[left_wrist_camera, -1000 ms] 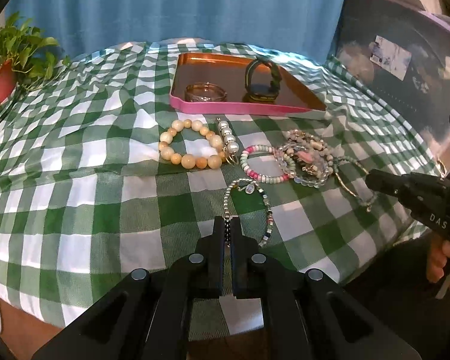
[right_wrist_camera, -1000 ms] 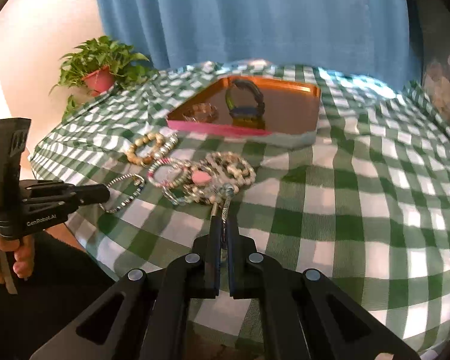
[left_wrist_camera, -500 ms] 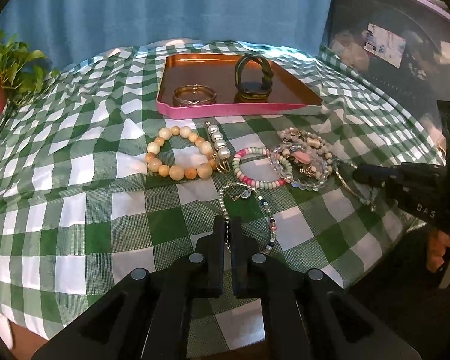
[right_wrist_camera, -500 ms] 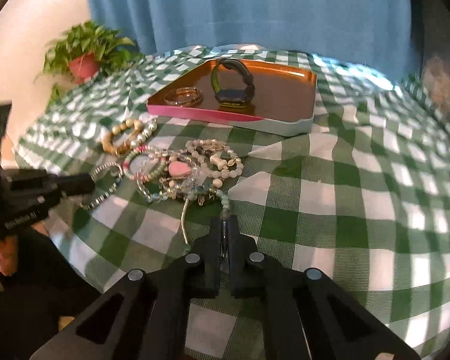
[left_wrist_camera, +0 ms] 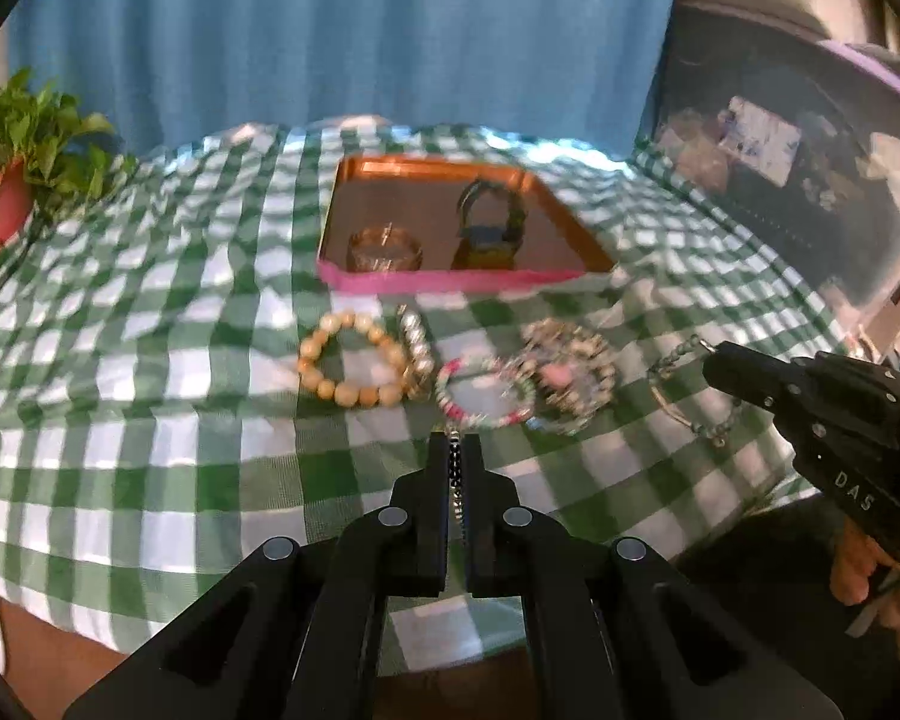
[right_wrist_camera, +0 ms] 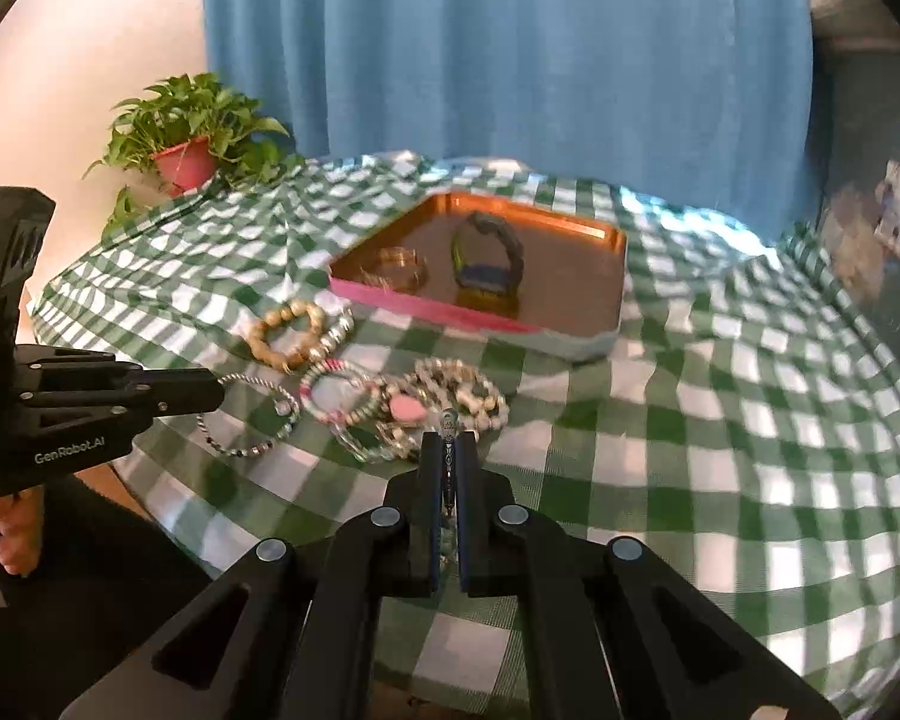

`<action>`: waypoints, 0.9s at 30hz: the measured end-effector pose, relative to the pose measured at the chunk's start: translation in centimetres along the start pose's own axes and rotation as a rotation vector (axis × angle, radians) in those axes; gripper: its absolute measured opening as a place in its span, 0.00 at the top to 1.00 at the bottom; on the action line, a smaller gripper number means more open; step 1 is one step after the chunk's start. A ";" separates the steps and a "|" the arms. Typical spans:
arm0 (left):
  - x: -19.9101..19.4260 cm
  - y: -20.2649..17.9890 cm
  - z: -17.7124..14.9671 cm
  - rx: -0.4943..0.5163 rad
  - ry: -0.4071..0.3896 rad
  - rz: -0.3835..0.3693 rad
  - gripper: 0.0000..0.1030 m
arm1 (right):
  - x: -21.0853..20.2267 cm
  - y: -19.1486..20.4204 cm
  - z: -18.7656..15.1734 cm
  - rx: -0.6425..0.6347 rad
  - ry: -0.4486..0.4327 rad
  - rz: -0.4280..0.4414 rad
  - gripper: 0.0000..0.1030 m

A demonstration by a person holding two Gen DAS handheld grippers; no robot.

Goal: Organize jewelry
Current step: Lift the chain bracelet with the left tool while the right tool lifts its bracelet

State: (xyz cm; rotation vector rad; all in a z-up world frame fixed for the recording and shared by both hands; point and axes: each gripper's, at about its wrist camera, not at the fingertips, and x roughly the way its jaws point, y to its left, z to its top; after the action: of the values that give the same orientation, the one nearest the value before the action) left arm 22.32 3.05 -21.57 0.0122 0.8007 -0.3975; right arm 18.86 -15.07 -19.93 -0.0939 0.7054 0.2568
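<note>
Both bracelets lifted clear of the bench.
My left gripper (left_wrist_camera: 457, 450) clenches the silver chain (right_wrist_camera: 252, 420); right gripper (right_wrist_camera: 448, 447) clenches the beaded strand (left_wrist_camera: 690, 384). Tray (right_wrist_camera: 594, 336) placement follows.

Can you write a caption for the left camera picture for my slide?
Left gripper shut on a beaded bracelet, with more bracelets before the tray.

Both grippers clamped, pointing down-fwd.
L gripper (left_wrist_camera: 456, 462): jaws closed on a thin beaded strand, fingers parallel. R gripper (right_wrist_camera: 448, 456): jaws closed on a thin chain, same tilt. Each handle gripped from below by a hand: L hand (right_wrist_camera: 15, 534), R hand (left_wrist_camera: 870, 576).
</note>
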 end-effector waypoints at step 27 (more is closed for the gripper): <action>-13.1 -5.6 9.7 0.114 -0.332 -0.109 0.97 | -14.1 1.5 11.0 0.035 -0.291 0.076 0.97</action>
State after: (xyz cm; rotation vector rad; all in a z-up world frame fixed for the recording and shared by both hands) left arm 18.90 0.79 -4.79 0.0083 0.4517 -0.5324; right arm 15.01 -14.60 -2.39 0.0042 0.4247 0.3235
